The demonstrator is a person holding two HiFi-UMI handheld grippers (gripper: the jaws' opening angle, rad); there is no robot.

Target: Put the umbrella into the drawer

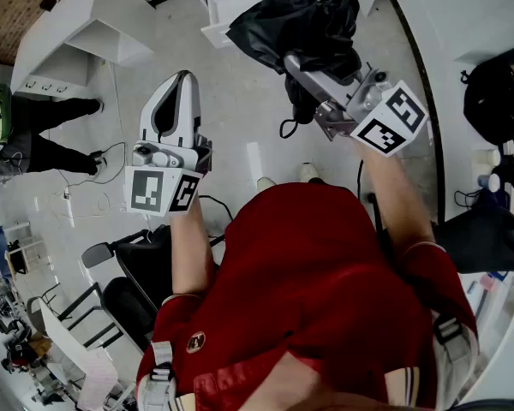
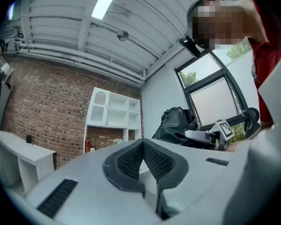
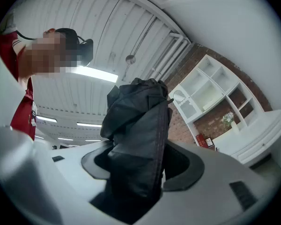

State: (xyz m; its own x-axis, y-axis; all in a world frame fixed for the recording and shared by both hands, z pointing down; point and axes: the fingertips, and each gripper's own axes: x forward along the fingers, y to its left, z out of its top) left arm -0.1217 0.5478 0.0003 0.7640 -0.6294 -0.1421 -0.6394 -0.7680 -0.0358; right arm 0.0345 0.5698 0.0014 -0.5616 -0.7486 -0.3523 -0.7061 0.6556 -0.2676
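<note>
A folded black umbrella [image 1: 310, 14] hangs bunched in the air at the top of the head view, with my right gripper [image 1: 296, 63] shut on its lower part. In the right gripper view the dark fabric [image 3: 139, 125] fills the gap between the jaws and stands up past them. My left gripper [image 1: 183, 77] is held out to the left, apart from the umbrella, shut with nothing between its ribbed pads [image 2: 154, 159]. From the left gripper view the umbrella [image 2: 177, 122] and the right gripper [image 2: 210, 136] show off to the right. A white drawer unit [image 1: 230, 5] stands beyond the umbrella.
A white desk [image 1: 75, 34] stands at the upper left, and a second person [image 1: 44, 132] stands left of it. White shelving [image 2: 113, 112] lines a brick wall. Office chairs [image 1: 127, 291] are at the lower left, and a black bag [image 1: 495, 101] is at the right.
</note>
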